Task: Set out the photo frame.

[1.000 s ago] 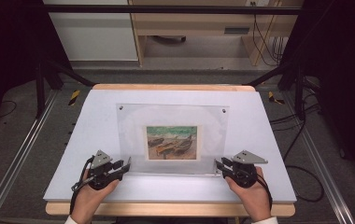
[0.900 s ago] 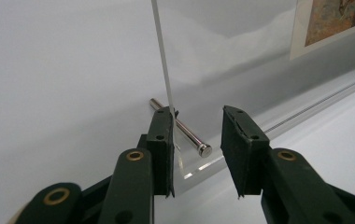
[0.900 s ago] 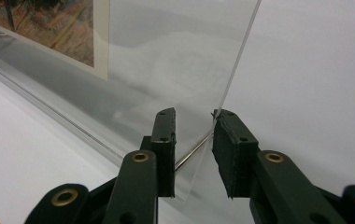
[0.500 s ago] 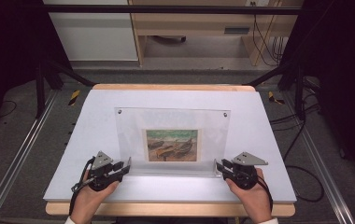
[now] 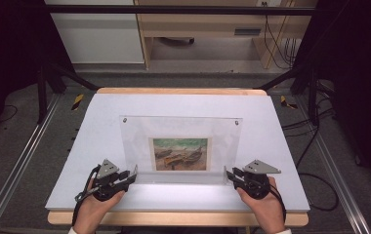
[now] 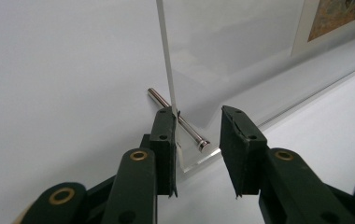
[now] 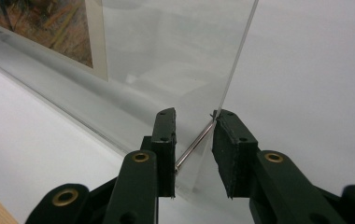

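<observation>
Left tongs (image 6: 196, 154), right tongs (image 7: 193, 156) agape, straddling frame (image 5: 181, 148) corners | step: standing frame (seemingly) | next: withdraw gently.

upright clear frame (image 5: 181, 144) blocks table (image 5: 100, 112) centre, open white surface left, right and behind it

We see the white table (image 5: 100, 146) evenly and brightly lit from above, while the room around it falls nearly black. A glare band lies along the clear acrylic frame's (image 5: 181, 127) near edge. Both gripper views look soft and slightly blurred.
</observation>
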The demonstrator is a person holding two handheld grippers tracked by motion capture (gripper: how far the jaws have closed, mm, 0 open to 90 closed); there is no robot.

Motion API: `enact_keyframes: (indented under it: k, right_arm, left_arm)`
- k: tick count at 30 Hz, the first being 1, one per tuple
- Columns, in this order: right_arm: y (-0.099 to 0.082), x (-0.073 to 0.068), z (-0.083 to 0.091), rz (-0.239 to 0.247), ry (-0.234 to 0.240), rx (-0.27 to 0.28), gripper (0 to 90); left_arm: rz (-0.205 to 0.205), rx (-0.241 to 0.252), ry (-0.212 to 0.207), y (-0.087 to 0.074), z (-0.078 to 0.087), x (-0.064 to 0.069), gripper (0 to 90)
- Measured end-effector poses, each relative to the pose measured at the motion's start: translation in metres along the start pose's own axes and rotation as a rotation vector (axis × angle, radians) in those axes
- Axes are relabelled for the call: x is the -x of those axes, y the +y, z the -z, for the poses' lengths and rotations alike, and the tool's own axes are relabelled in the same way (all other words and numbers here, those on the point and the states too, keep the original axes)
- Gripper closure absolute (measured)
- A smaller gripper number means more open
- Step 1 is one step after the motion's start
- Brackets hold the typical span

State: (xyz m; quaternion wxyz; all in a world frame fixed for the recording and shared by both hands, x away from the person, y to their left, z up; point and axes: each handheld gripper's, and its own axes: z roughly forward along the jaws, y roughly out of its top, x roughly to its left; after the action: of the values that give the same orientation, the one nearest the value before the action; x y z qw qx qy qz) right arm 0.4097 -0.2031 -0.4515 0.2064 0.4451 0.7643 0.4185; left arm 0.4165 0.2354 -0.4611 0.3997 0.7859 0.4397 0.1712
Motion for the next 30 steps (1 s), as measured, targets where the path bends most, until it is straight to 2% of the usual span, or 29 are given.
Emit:
enact_keyframes:
  k: [30]
  right_arm:
    - [-0.0021, -0.0021, 0.0000, 0.018, -0.010, -0.011, 69.5]
  left_arm:
    - [-0.032, -0.025, 0.004, -0.0018, -0.0012, 0.0024, 65.3]
